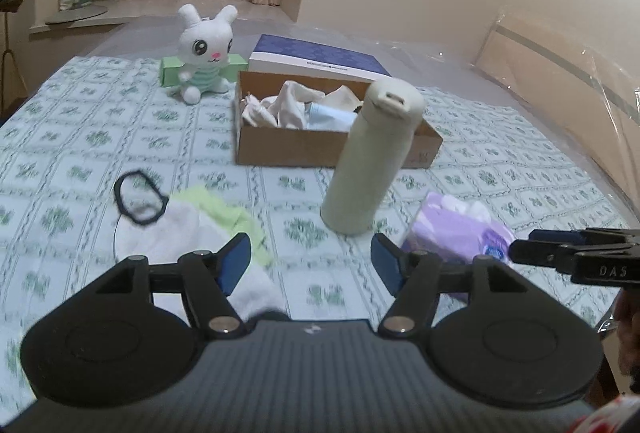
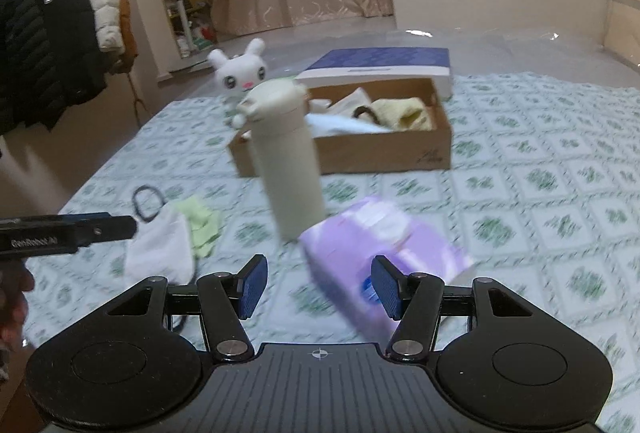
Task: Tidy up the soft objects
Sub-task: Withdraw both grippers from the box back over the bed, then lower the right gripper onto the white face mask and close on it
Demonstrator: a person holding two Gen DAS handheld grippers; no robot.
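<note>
Both tools are held spread above the bed, nothing gripped: left tool (image 1: 311,260), right tool (image 2: 319,284). White cloth (image 1: 160,229) is seen lying before the left tool, tissue pack (image 2: 384,249) before the right, box (image 1: 320,149) behind the bottle (image 1: 372,157).

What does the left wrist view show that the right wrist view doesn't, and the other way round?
Only the left wrist view shows the green box behind the plush bunny.

Only the right wrist view shows the coat rack and the yellow cloth inside the cardboard box.

Both show the bunny, cardboard box, cream bottle, purple tissue pack, white cloth, black hair tie, and both grippers, left gripper and right gripper, jaws open and empty.
</note>
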